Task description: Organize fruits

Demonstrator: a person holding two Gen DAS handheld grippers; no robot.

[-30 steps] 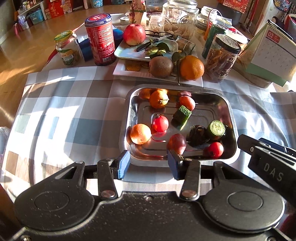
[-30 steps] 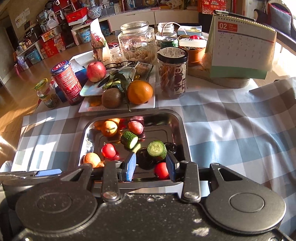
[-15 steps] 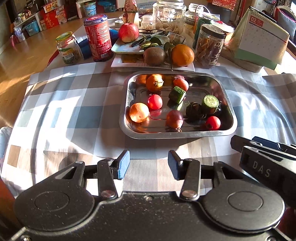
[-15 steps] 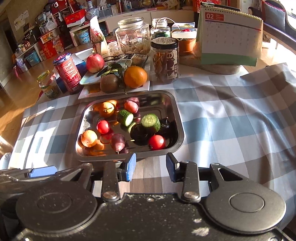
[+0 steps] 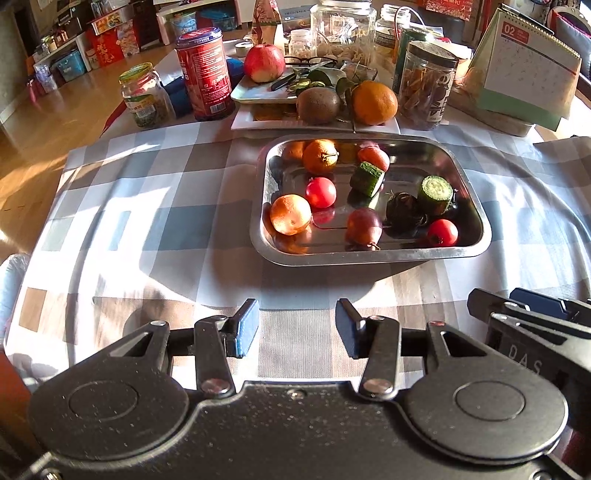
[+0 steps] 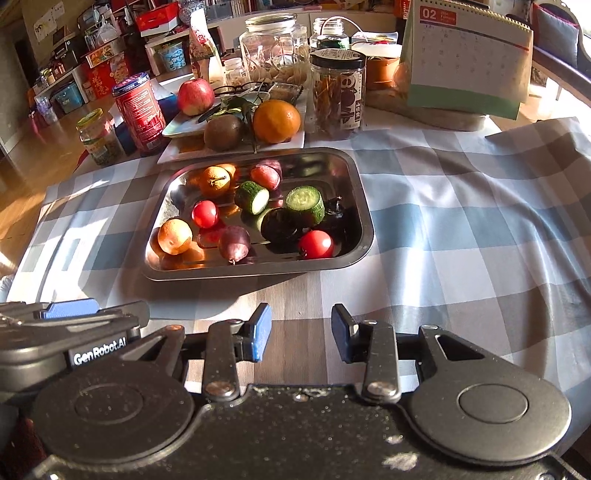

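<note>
A steel tray point(image 5: 369, 255) point(image 6: 258, 271) on the checked cloth holds small oranges point(image 5: 290, 214), cherry tomatoes point(image 5: 320, 192), two cucumber pieces point(image 5: 435, 194), a purple fruit point(image 5: 364, 226) and a dark fruit point(image 5: 404, 214). Behind it a white plate point(image 5: 376, 127) carries a kiwi point(image 5: 318, 104), a big orange point(image 5: 374, 102) and an apple point(image 5: 264, 62). My left gripper point(image 5: 297, 326) hangs open and empty over the cloth, short of the tray's near rim. My right gripper point(image 6: 300, 330) is likewise open and empty, beside the left.
Behind the tray stand a red tin point(image 5: 204, 74), a small jar point(image 5: 144, 95), a snack jar point(image 5: 424, 85), a glass jar point(image 5: 341, 31) and a desk calendar point(image 5: 524, 66). Checked cloth point(image 6: 461, 229) lies bare right of the tray.
Both grippers have drawn back from the tray toward the near table edge; the tray now sits farther away in both views. Jaws keep the same gap.
</note>
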